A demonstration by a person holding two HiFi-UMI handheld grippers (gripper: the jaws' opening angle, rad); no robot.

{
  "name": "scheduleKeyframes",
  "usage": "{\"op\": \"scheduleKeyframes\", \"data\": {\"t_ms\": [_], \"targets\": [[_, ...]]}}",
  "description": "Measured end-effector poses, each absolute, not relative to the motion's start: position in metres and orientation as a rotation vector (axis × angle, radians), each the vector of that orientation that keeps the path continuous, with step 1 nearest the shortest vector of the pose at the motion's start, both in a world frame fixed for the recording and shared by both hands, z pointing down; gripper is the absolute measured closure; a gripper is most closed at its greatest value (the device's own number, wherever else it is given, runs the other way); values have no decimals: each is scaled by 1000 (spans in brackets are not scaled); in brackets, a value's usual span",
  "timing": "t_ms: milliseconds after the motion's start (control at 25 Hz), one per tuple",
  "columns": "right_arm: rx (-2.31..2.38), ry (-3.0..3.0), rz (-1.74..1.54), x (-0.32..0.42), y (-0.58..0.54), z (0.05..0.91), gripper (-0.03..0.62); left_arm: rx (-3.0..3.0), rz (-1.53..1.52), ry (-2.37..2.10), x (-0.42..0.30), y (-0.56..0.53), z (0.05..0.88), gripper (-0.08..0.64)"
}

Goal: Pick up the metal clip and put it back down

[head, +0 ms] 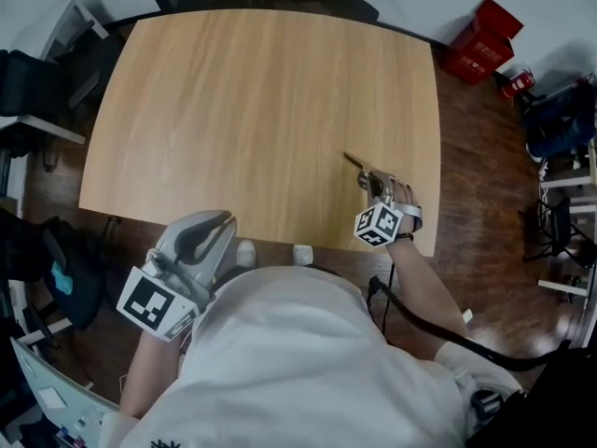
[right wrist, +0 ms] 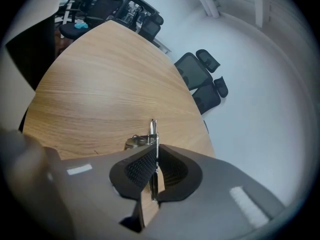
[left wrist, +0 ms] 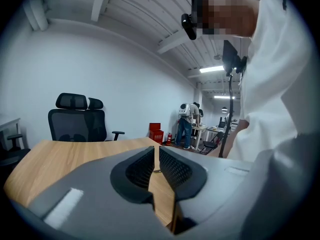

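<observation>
Both right gripper (right wrist: 154, 151) jaws clamp the metal clip (right wrist: 153, 130), its tip seemingly on the table (right wrist: 100, 84).

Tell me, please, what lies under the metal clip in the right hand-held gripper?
Only bare wooden table shows beneath the metal clip, which the right hand-held gripper pinches. Its jaws cover the clip's rear; whether the clip touches the wood cannot be told.

No text can be read; white print on the red boxes (head: 482, 40) is too small to make out.
</observation>
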State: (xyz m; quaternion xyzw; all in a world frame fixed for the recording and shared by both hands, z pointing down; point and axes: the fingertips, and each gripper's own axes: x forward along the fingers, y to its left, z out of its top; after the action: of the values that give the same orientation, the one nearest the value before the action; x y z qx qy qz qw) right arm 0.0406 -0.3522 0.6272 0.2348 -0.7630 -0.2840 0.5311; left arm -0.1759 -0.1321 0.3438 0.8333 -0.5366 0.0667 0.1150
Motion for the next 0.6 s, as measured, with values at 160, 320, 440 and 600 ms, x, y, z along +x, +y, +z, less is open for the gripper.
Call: {"op": "scheduleKeyframes", "data": {"t_ms": [160, 320, 440, 600], "targets": [[498, -1858, -662, 38, -335, 644, 568, 2391, 224, -1602, -162, -131, 345, 531], [458, -1926, -599, 31, -325, 648, 546, 2346, 261, -1614, -149, -127, 346, 531], [414, -1993, -532, 24, -320, 645, 474, 2325, 296, -1606, -138, -121, 347, 531], [365, -2041, -487, 22, -317, 643, 362, 2321, 309, -1585, -128, -113, 349, 531]]}}
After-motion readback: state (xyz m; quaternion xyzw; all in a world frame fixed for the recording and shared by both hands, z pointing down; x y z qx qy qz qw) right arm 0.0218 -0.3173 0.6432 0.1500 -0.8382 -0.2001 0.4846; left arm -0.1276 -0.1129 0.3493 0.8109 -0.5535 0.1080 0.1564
